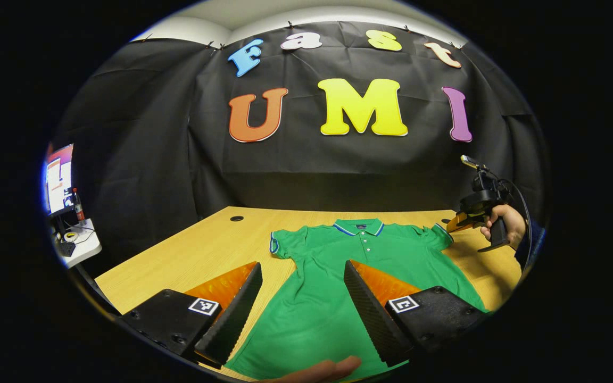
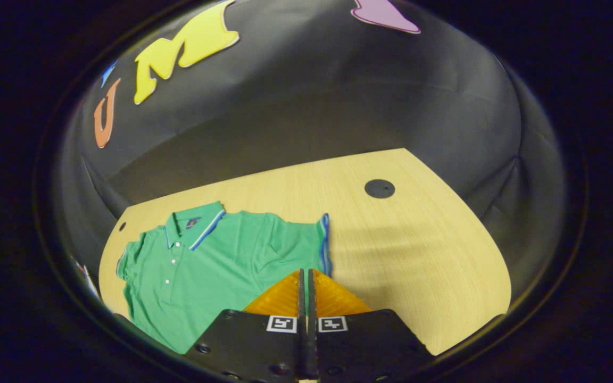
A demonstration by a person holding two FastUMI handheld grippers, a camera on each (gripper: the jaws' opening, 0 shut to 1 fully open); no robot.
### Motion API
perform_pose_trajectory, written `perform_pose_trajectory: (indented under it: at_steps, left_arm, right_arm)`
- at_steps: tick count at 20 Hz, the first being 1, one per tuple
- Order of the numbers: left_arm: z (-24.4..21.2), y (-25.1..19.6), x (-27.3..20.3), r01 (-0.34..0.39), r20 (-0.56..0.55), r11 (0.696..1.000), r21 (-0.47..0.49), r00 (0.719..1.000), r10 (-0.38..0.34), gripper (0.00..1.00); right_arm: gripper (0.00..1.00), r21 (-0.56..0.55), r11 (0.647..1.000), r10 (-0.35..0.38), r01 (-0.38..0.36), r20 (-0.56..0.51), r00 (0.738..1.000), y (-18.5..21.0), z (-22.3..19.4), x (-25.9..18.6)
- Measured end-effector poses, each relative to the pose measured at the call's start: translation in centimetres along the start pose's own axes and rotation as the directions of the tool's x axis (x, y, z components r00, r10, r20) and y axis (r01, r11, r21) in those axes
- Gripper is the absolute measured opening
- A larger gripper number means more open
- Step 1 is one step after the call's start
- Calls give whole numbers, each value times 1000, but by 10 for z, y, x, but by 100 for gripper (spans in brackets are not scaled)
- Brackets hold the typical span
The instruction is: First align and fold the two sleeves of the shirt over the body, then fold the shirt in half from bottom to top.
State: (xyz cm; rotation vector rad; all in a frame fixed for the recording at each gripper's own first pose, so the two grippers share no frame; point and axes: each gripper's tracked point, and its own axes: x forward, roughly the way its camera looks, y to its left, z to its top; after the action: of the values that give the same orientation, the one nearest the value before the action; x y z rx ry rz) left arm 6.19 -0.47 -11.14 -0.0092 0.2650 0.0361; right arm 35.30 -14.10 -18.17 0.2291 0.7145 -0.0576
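The left gripper (image 1: 302, 298) is hovering with jaws spread wide, gripping nothing; between and just beyond them the green shirt (image 1: 338, 271) is lying flat, collar at the far end, on the counter (image 1: 200, 250). The right gripper (image 2: 306, 279) is hanging with jaws pressed together on nothing, the shirt's right sleeve (image 2: 312, 239) just ahead of their tips. Neither sleeve is folded yet. I'd judge each gripper should be pinching its sleeve by the cuff and carrying it inward evenly, keeping the body smooth.

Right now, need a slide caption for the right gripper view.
Right gripper, shut and empty, above the sleeve of a green polo shirt lying flat, unfolded, on the wooden table.
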Motion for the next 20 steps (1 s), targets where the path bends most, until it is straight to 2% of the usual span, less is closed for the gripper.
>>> perform_pose_trajectory:
  at_steps: [3,5,7,8,9,10,12,13,15,16,18,20]
  left_arm:
    - [5,6,-2,-5,6,1000,-4,1000,5,99]
    - [9,7,-3,-3,18,1000,-10,1000,3,99]
    - [6,7,0,-1,15,1000,-16,1000,1,99]
    - [3,8,1,0,7,1000,-18,1000,0,99]
    - [0,9,3,-2,-5,1000,-20,1000,2,99]
    - [-3,10,5,-6,-15,1000,-23,1000,5,100]
    - [-5,11,7,-9,-28,1000,-29,1000,9,100]
    - [-6,13,9,-16,-34,999,-30,999,15,100]
    - [-9,17,11,-28,-42,999,-35,999,26,100]
    - [-10,18,12,-31,-45,999,-39,999,29,100]
    - [-12,19,12,-32,-54,999,-43,998,30,100]
    - [-9,18,9,-27,-48,999,-41,999,25,99]
  right_arm:
    - [1,-4,999,-44,43,-9,999,-8,1,6]
    - [45,4,998,-55,55,-41,998,-16,-7,12]
    - [47,19,998,-55,57,-72,996,-21,-15,21]
    - [51,22,998,-58,61,-88,994,-25,-18,27]
    - [51,25,998,-48,51,-103,993,-25,-21,34]
    - [46,34,998,-41,45,-115,992,-23,-22,41]
    - [46,51,998,-29,34,-107,994,-19,-15,51]
    - [51,51,998,-34,41,-129,991,-18,-20,54]
    - [16,2,999,-38,38,-126,991,-14,-20,54]
    - [2,-12,999,-51,50,-116,992,-14,-19,55]
    - [2,-39,996,-81,77,-118,990,-12,-16,51]
    - [0,-39,998,-56,52,-105,993,-2,-14,46]
